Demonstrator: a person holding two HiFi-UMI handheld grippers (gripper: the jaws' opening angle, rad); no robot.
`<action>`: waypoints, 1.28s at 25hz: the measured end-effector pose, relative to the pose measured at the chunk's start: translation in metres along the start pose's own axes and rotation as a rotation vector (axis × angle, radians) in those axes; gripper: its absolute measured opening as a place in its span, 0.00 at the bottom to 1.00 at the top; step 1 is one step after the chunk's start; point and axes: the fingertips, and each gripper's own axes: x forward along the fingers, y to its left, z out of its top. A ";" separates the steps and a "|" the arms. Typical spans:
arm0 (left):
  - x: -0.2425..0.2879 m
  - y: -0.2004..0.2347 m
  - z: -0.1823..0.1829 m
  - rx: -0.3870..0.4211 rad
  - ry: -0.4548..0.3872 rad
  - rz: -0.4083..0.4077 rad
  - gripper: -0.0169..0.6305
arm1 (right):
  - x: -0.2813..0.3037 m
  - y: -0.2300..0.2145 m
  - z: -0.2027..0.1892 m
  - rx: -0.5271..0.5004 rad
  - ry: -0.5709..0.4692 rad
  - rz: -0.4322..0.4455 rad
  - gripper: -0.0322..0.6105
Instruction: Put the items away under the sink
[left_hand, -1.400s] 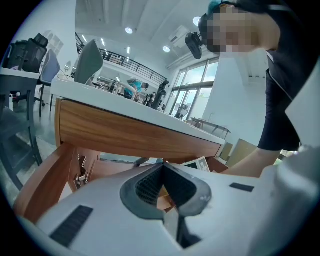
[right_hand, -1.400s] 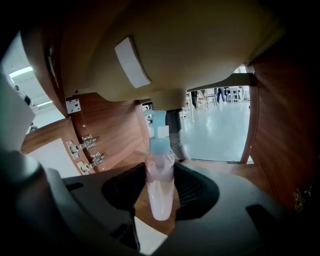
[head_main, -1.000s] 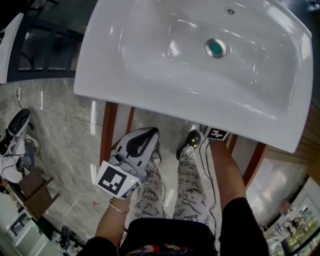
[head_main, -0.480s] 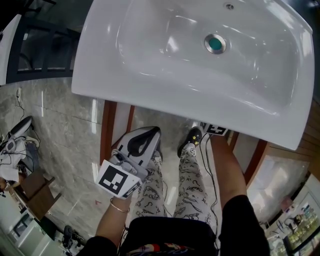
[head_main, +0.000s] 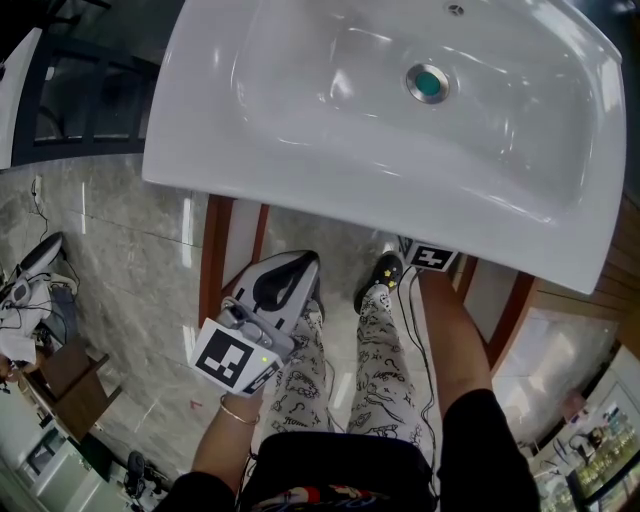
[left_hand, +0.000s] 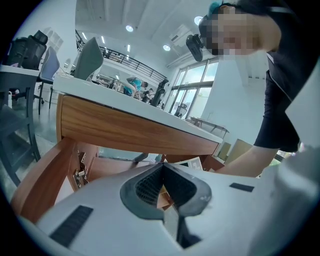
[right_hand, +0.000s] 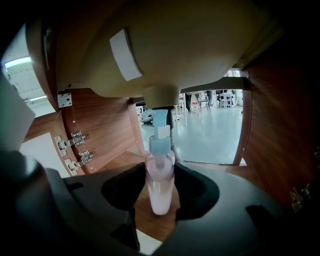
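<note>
Where the white sink (head_main: 250, 150) overhangs, grey marbled floor (head_main: 110, 250) gleams.

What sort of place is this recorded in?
Probably a vanity unit set up in an open hall or showroom: white sink on a wooden cabinet, glossy stone floor, big windows beyond.

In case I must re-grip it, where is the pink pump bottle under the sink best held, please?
Grip the pump bottle on its round body below the shoulder, coming from the cabinet's open front, as the right gripper does: it stands upright, and the basin underside hangs above.
</note>
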 end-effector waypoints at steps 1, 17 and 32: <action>-0.001 -0.001 0.000 0.000 -0.001 -0.001 0.04 | -0.001 0.000 -0.001 0.001 0.002 -0.001 0.34; -0.014 -0.006 -0.001 0.017 -0.016 -0.002 0.04 | -0.013 0.006 -0.014 0.044 0.047 -0.025 0.35; -0.024 -0.007 -0.003 0.020 -0.028 0.006 0.04 | -0.025 0.003 -0.021 0.055 0.062 -0.053 0.33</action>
